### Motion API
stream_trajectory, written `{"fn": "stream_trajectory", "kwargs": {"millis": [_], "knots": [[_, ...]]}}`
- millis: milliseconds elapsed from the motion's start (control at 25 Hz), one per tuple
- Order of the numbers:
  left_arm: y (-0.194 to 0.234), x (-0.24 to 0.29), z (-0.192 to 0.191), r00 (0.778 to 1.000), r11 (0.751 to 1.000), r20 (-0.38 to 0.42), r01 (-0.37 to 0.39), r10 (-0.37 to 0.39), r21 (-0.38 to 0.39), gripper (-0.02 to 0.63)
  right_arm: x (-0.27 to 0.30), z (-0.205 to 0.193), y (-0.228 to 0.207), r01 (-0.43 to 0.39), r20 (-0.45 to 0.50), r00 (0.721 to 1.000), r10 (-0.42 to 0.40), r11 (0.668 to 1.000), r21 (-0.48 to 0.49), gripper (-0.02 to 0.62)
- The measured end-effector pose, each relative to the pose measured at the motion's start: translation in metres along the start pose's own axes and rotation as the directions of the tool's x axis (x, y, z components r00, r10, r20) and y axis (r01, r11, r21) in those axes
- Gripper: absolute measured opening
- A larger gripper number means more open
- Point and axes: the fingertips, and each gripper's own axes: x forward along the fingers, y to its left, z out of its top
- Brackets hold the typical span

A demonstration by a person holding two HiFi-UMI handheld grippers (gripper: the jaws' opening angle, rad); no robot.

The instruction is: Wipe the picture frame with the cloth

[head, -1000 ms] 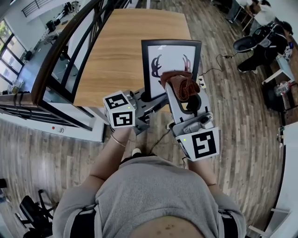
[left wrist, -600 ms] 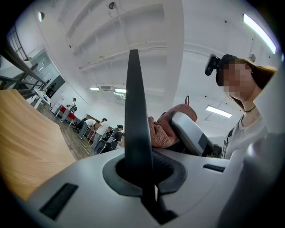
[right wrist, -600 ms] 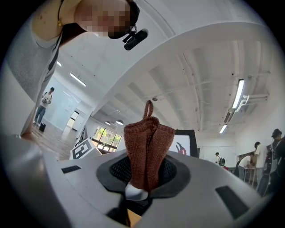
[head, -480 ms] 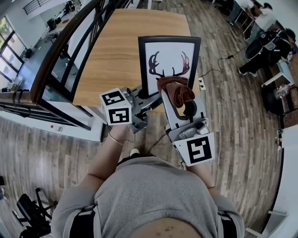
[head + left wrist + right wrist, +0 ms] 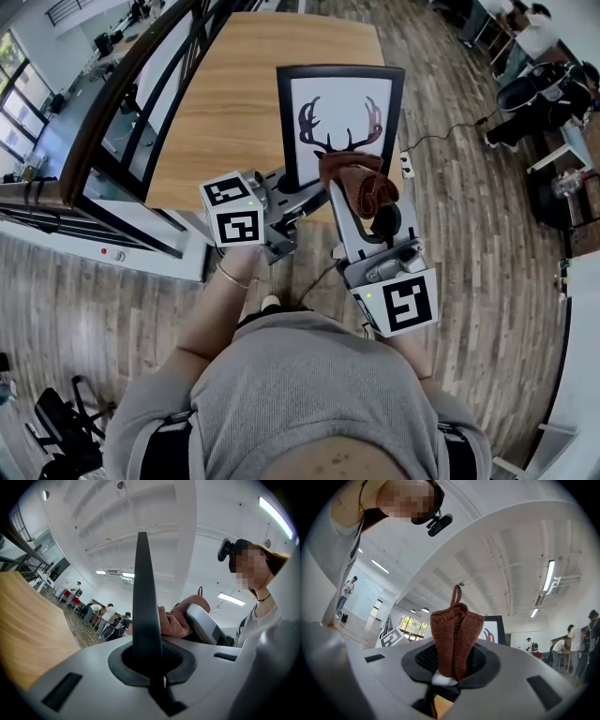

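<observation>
A black picture frame (image 5: 339, 75) with a white mat and an antler print stands upright over the wooden table's near edge. My left gripper (image 5: 289, 190) is shut on its lower left corner. In the left gripper view the frame (image 5: 142, 597) runs edge-on between the jaws of that gripper (image 5: 150, 667). My right gripper (image 5: 354, 180) is shut on a bunched brown cloth (image 5: 361, 183), which lies against the lower part of the glass. The right gripper view shows the cloth (image 5: 454, 634) pinched upright in this gripper (image 5: 447, 670), with the frame (image 5: 493, 629) just behind it.
The wooden table (image 5: 253, 84) stretches away behind the frame. A dark railing (image 5: 122, 122) runs along the left. Wooden floor lies all round, with a cable (image 5: 441, 131) and seated people (image 5: 534, 94) at the right. The person's torso fills the bottom of the head view.
The cloth has slid a little down the glass, so more of the antler print shows above it. The left gripper keeps its hold on the frame's corner.
</observation>
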Motion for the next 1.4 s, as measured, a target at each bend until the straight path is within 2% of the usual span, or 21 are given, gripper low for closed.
{"fn": "stream_trajectory", "kwargs": {"millis": [160, 560, 680, 1000, 1160, 1240, 1400], "knots": [[0.009, 0.0, -0.006, 0.999, 0.999, -0.019, -0.036, 0.036, -0.027, 0.023, -0.007, -0.008, 0.001, -0.02, -0.016, 1.0, 0.021, 1.0, 0.023, 0.097], [0.019, -0.008, 0.009, 0.996, 0.994, 0.077, -0.037, 0.045, -0.104, 0.023, -0.014, -0.022, 0.009, -0.07, -0.006, 0.998, 0.07, 0.997, 0.037, 0.097], [0.019, -0.01, 0.012, 0.995, 0.994, 0.085, -0.039, 0.047, -0.103, 0.023, -0.014, -0.025, 0.009, -0.063, -0.019, 0.998, 0.064, 0.996, 0.065, 0.097], [0.015, -0.01, 0.011, 0.992, 0.992, 0.117, -0.021, 0.036, -0.123, 0.022, -0.024, -0.044, 0.015, -0.096, -0.069, 0.993, 0.1, 0.994, 0.048, 0.097], [0.013, -0.009, 0.003, 0.996, 0.995, 0.073, -0.051, 0.057, -0.084, 0.022, -0.029, -0.055, 0.019, -0.081, -0.097, 0.992, 0.085, 0.996, 0.045, 0.097], [0.011, -0.011, 0.003, 0.996, 0.995, 0.075, -0.049, 0.056, -0.092, 0.023, -0.03, -0.052, 0.018, -0.059, -0.096, 0.993, 0.064, 0.997, 0.055, 0.097], [0.012, -0.005, -0.001, 0.995, 0.993, 0.078, -0.046, 0.055, -0.111, 0.021, -0.05, -0.045, -0.001, -0.067, -0.104, 0.992, 0.075, 0.994, 0.085, 0.097]]}}
